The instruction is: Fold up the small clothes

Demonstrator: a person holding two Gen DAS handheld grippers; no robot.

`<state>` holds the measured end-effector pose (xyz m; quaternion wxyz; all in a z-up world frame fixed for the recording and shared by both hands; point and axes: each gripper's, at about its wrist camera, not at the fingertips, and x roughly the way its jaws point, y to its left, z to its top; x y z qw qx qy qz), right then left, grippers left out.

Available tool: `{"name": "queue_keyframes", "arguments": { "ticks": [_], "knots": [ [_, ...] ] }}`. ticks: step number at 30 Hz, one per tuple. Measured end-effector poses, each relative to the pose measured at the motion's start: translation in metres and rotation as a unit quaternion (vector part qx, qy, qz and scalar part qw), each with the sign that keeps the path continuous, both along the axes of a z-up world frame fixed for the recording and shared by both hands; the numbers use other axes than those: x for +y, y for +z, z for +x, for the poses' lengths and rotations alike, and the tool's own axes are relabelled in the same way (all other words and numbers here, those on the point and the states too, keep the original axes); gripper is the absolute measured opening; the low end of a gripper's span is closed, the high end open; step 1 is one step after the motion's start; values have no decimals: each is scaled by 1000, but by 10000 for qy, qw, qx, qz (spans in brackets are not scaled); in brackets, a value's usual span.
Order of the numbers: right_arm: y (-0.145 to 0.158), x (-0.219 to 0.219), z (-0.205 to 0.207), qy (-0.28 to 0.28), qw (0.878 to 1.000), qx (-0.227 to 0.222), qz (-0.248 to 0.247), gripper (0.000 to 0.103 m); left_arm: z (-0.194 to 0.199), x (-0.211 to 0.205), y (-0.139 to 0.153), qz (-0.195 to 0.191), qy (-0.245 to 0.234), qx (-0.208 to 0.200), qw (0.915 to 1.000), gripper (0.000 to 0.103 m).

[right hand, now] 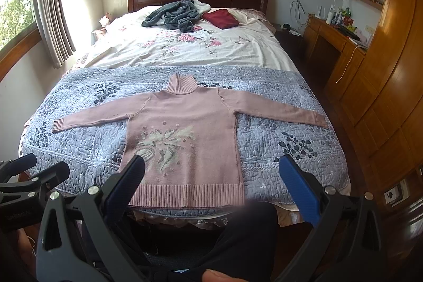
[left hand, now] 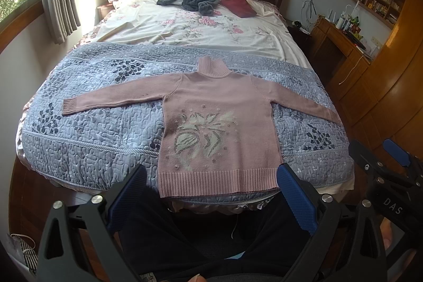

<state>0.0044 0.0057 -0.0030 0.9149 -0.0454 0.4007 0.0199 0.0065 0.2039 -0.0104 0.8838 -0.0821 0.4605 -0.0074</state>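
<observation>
A pink turtleneck sweater with a pale leaf pattern lies flat on the blue quilted cover, both sleeves spread wide, its ribbed hem at the foot edge of the bed. My left gripper is held open well short of the hem, nothing between its blue pads. My right gripper is open too, hovering before the hem with empty fingers. The right gripper shows at the right edge of the left wrist view. The left gripper shows at the left edge of the right wrist view.
The blue quilted cover spans the foot of the bed over a floral sheet. A grey garment and a dark red cloth lie near the headboard. A wooden desk and wardrobes stand right. A person's dark-trousered legs sit below.
</observation>
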Motion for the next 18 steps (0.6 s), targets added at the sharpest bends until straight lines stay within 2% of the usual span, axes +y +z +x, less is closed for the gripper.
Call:
{"name": "queue_keyframes", "arguments": {
  "ticks": [18],
  "knots": [
    [-3, -8, -3, -68, 10000, -32, -42, 101, -1, -2, 2, -86, -17, -52, 9999, 99]
  ]
}}
